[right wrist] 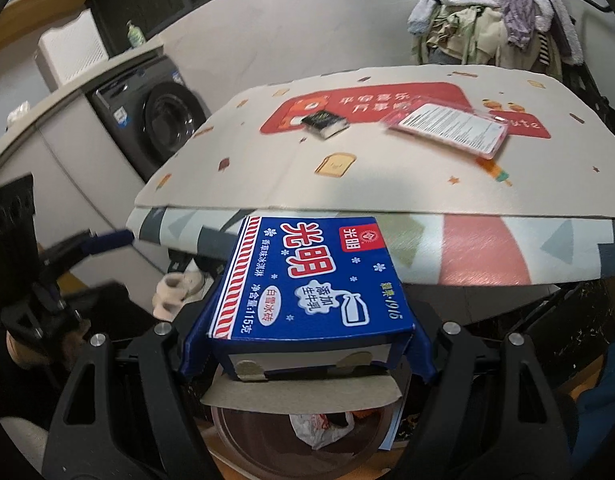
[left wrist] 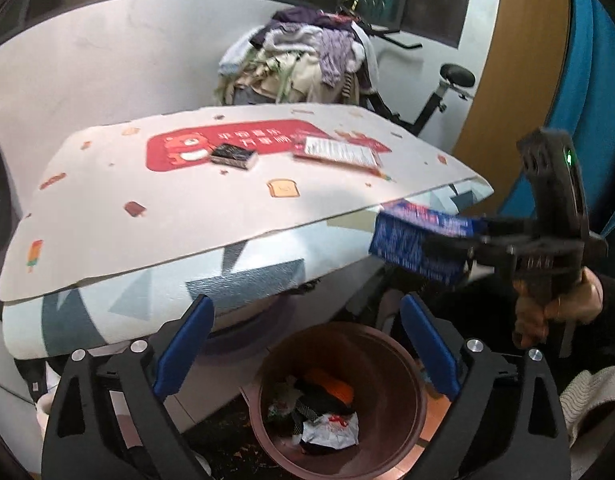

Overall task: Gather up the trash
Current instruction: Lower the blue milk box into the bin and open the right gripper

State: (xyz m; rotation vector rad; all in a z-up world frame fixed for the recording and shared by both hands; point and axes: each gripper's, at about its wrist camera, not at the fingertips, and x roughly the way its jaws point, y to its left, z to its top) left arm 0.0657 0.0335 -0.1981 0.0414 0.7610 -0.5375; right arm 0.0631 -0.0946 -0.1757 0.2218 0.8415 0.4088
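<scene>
My right gripper (right wrist: 303,344) is shut on a blue ice-cream carton (right wrist: 311,280) and holds it above the brown trash bin (right wrist: 243,436). The carton also shows in the left wrist view (left wrist: 419,244), held by the right gripper (left wrist: 467,244) off the table's right edge. My left gripper (left wrist: 303,336) is open and empty above the bin (left wrist: 391,384), which holds crumpled wrappers (left wrist: 327,432). On the table (left wrist: 179,216) lie a small black box (left wrist: 233,155) and a flat pink packet (left wrist: 339,152); both also show in the right wrist view, the box (right wrist: 325,122) and the packet (right wrist: 451,128).
A washing machine (right wrist: 155,120) stands to the left of the table. A heap of clothes (left wrist: 303,60) on an exercise bike (left wrist: 435,100) sits behind it. A wooden door frame (left wrist: 519,60) and blue cloth (left wrist: 595,92) are at the right. Slippers (right wrist: 179,284) lie under the table.
</scene>
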